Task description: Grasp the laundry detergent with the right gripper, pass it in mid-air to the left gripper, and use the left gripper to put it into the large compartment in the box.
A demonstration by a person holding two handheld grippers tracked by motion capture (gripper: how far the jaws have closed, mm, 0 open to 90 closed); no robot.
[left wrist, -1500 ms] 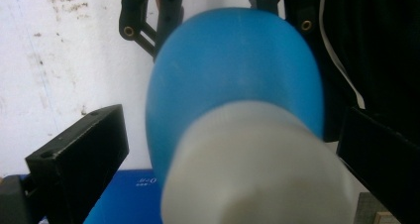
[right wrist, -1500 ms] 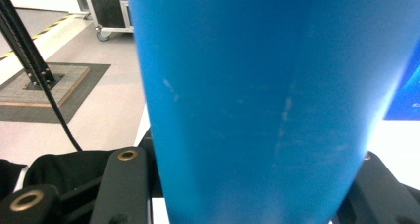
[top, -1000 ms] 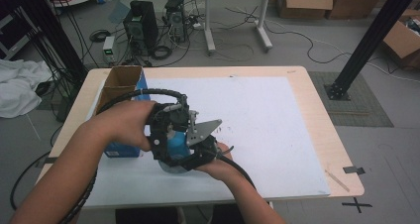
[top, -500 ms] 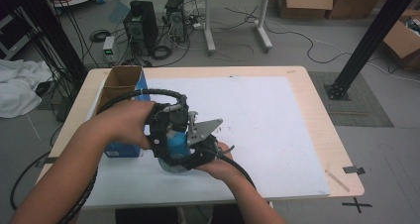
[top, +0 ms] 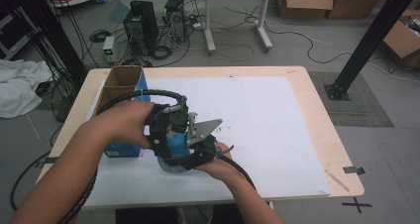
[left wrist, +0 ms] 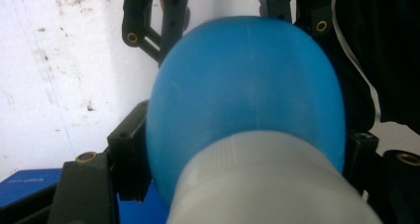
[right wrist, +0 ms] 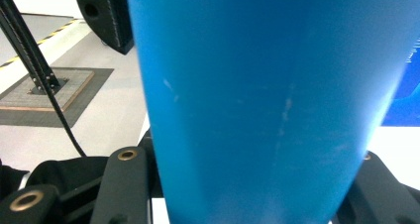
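**Both grippers closed on one blue bottle**

Here, at the near-left part of the table (top: pixel 317 135), the person's two hands meet over the white sheet (top: pixel 267 120) that covers most of the top. Furthest left stands an open cardboard box (top: pixel 121 80) with a blue side, touching the left forearm. Just right of it the left gripper (top: pixel 166 127) comes in from the left, its cable looping back over the arm. In the left gripper view its jaws sit against either side of a blue bottle (left wrist: pixel 247 85), where the rounded blue body meets a white part nearest the camera, so it is clenched on the bottle. The right gripper (top: pixel 200 147), with the grey plate on top, comes in from the near right, and in the right gripper view its jaws press both sides of the same blue body, grasping it too. From above, the bottle shows between the two tools, near the table's front edge. Whether it rests on the sheet or is lifted, I cannot tell
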